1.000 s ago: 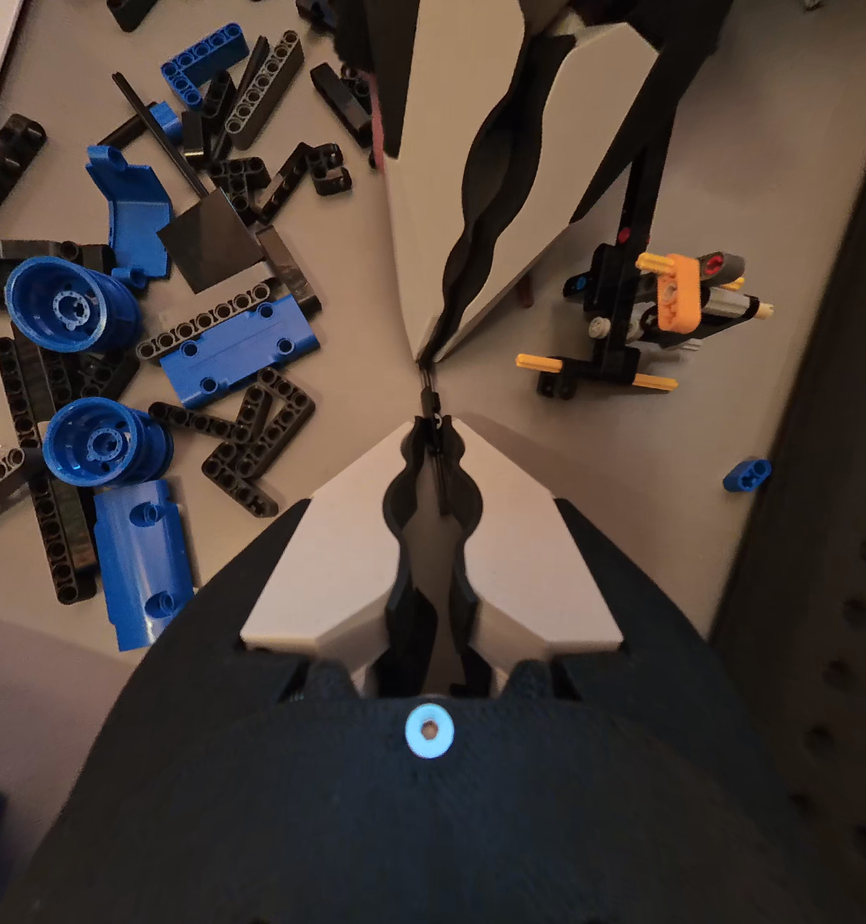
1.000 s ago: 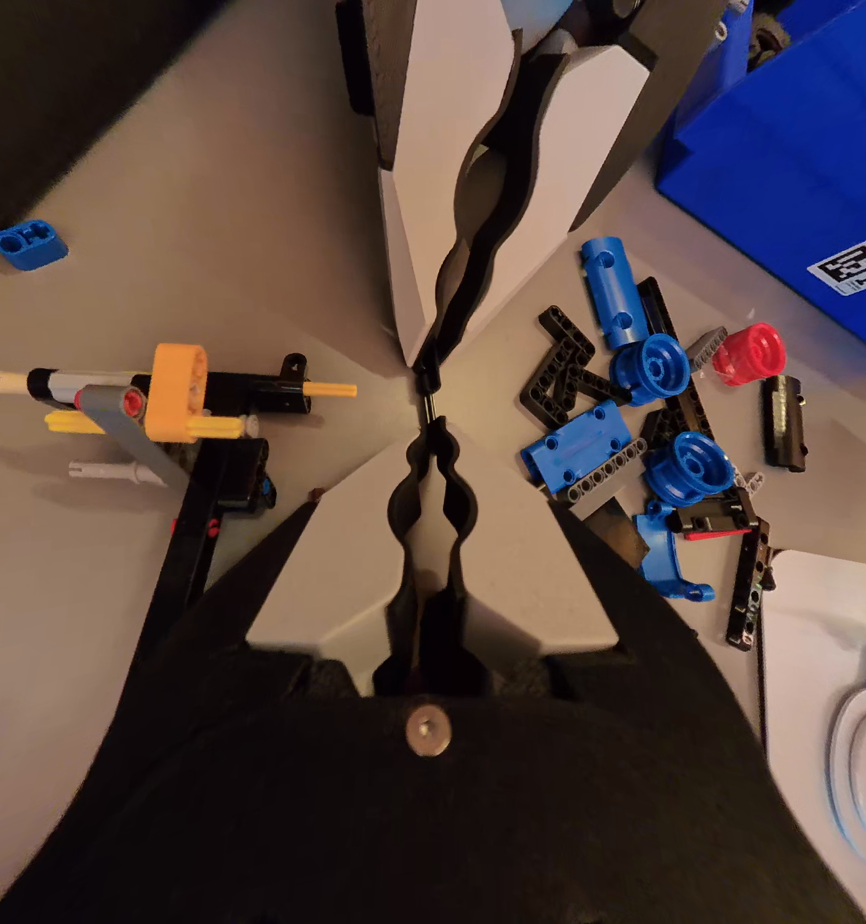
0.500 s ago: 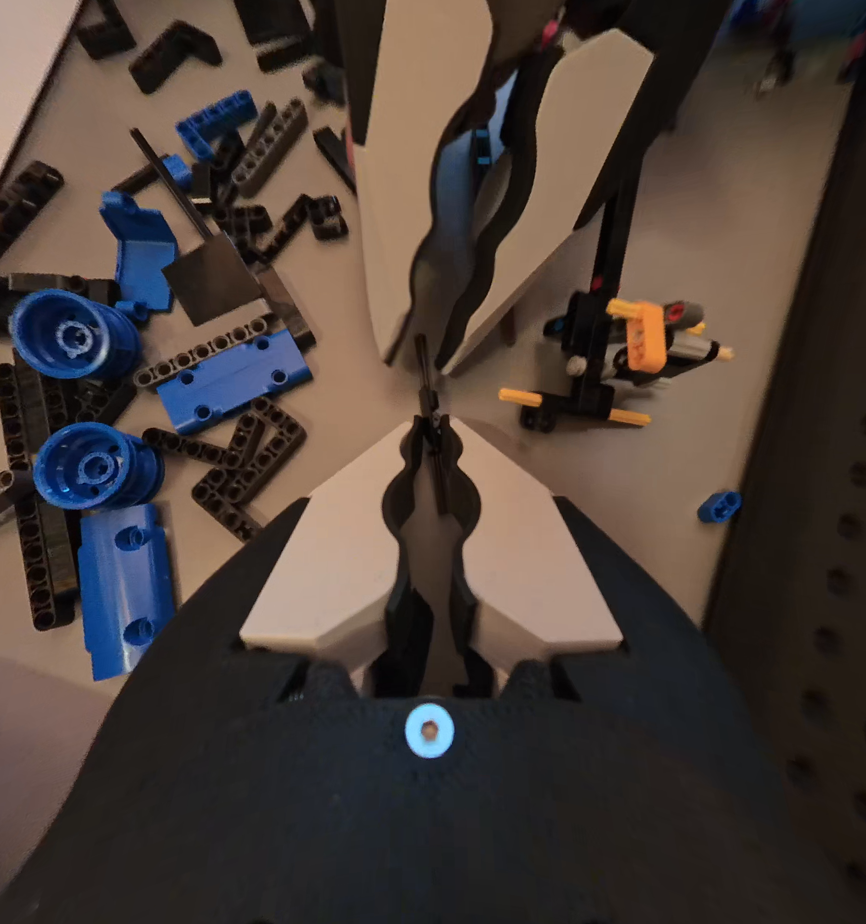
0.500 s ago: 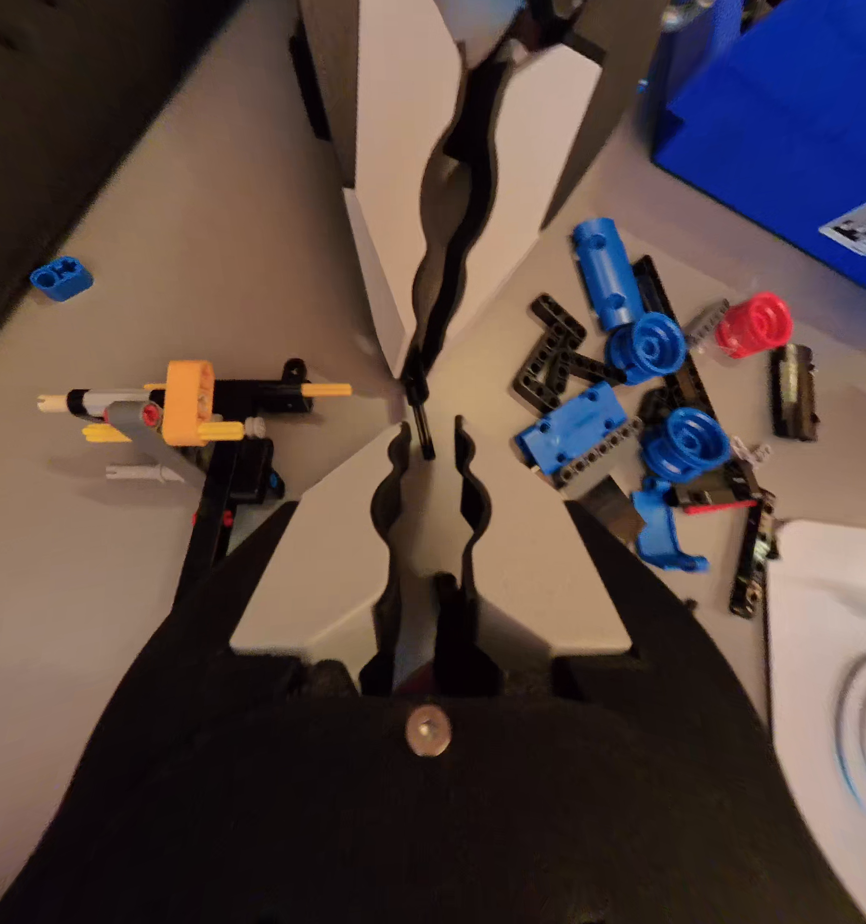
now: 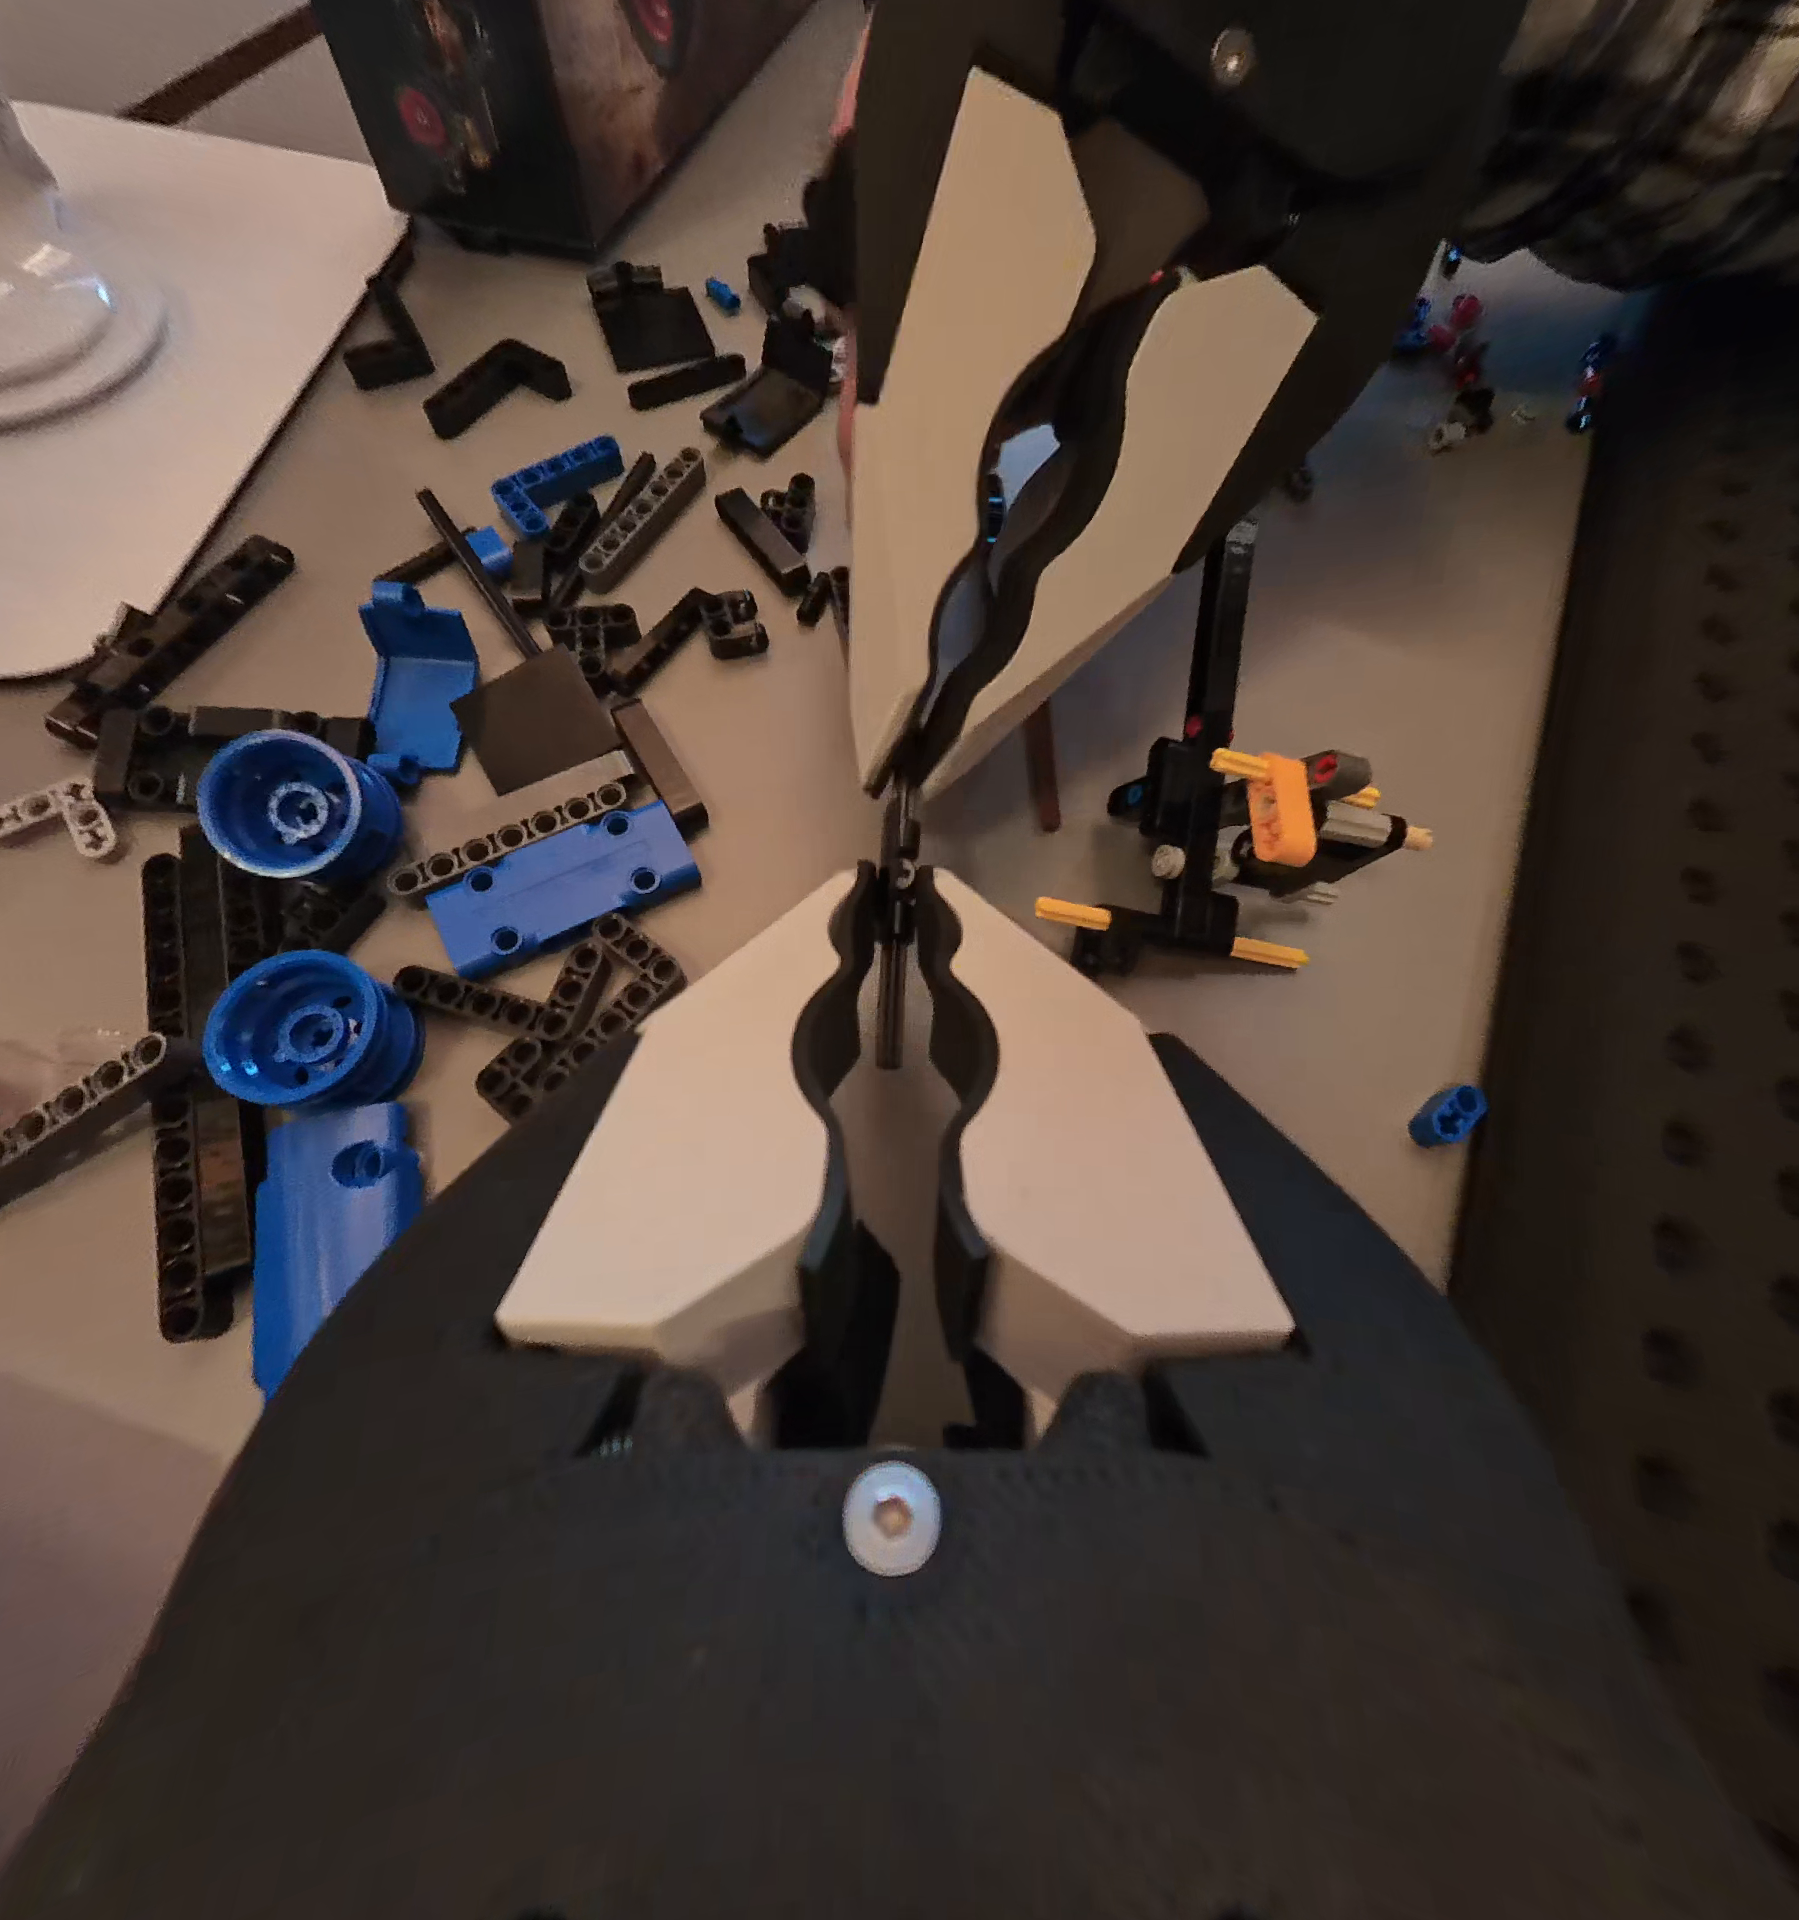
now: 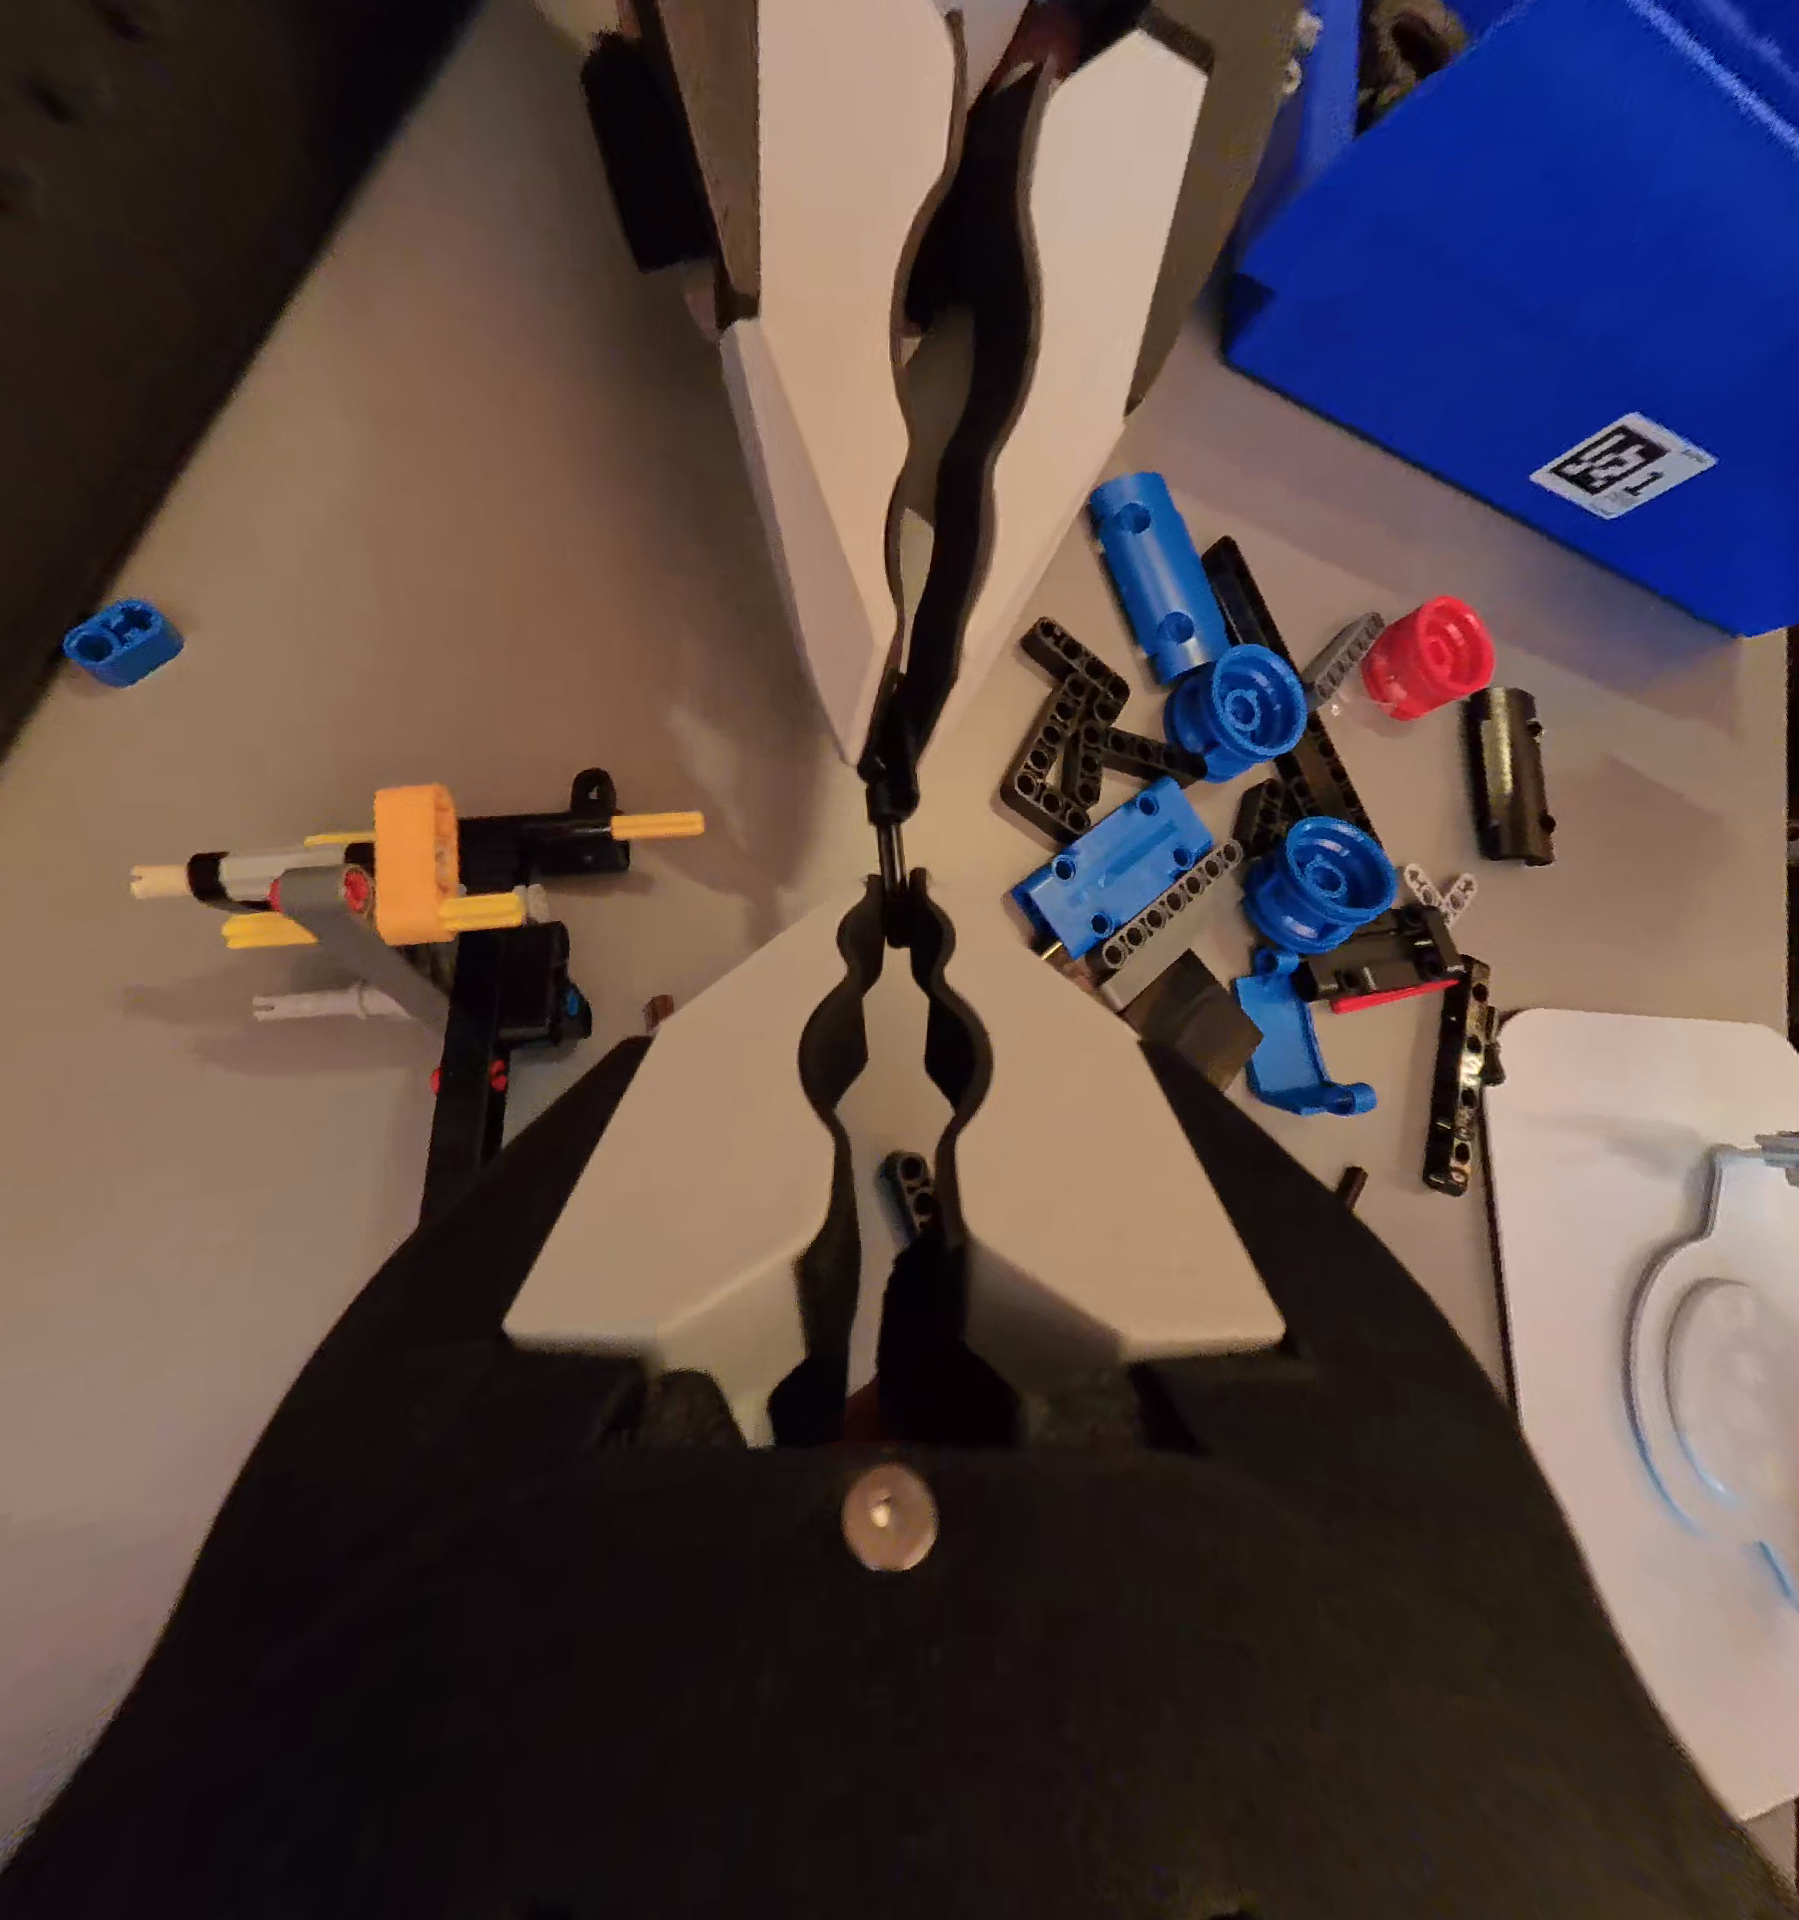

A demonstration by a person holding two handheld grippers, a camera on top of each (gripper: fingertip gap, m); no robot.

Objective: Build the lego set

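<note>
A thin black axle piece hangs in the air between the two grippers, which meet tip to tip above the table. My left gripper is shut on its near end. My right gripper comes down from the top and is shut on the far end. In the right wrist view the right gripper grips the same black piece, and the left gripper holds it from above. The partly built model, black with an orange part and yellow axles, lies on the table; it also shows in the right wrist view.
Loose black and blue pieces with two blue wheels lie in a pile, which also shows in the right wrist view. A small blue connector lies alone. A red wheel, a blue bin, a white board and a dark perforated surface border the area. Left and right tips are no more than a few centimetres apart.
Half a second ago my right gripper was open and off the black piece; now it is shut on it again. The left gripper kept its hold. Both grippers are higher above the table.
</note>
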